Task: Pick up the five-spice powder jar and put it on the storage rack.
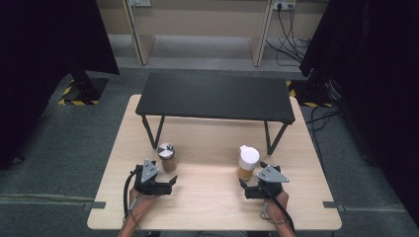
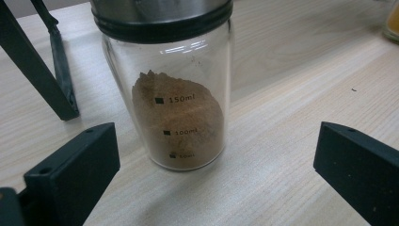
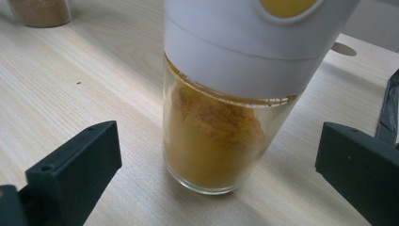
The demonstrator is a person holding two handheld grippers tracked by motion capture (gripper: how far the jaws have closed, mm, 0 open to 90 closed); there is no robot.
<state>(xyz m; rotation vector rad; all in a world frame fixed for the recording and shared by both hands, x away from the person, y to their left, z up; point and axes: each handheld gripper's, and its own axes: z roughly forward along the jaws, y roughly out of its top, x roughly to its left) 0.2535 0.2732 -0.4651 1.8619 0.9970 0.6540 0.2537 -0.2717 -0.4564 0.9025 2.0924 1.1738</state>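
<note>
Glass jar of brown powder point(image 1: 167, 157): stood upright on the surface point(image 1: 212, 207), at about 1 o'clock from the left hand-held gripper point(image 1: 170, 184) in the high view, just beyond its jaw tips.
Jar detail: a metal lid with a dark band is carried; printed marks of 150ml, 100ml and a lower one are seen on the glass in the left gripper view point(image 2: 179, 101); the powder is heaped to about the 150ml mark.
Left hand-held gripper point(image 2: 216, 174): jaws are spread wide, one to each side of the jar; neither jaw is touching the glass, and nothing is held.
White-capped jar of yellow powder point(image 1: 246, 163): stood upright on the surface, at about 11 o'clock from the right hand-held gripper point(image 1: 243, 185) in the high view, close in front of it.
Jar detail: a clear glass base under a tall white cap is seen in the right gripper view point(image 3: 221, 136); the base is filled with yellow-orange powder.
Right hand-held gripper point(image 3: 219, 174): jaws are spread wide on either side of the jar, with clear gaps to the glass; nothing is held.
Black low shelf point(image 1: 215, 96): stood on the surface at 12 o'clock from both jars, its legs just behind them.
</note>
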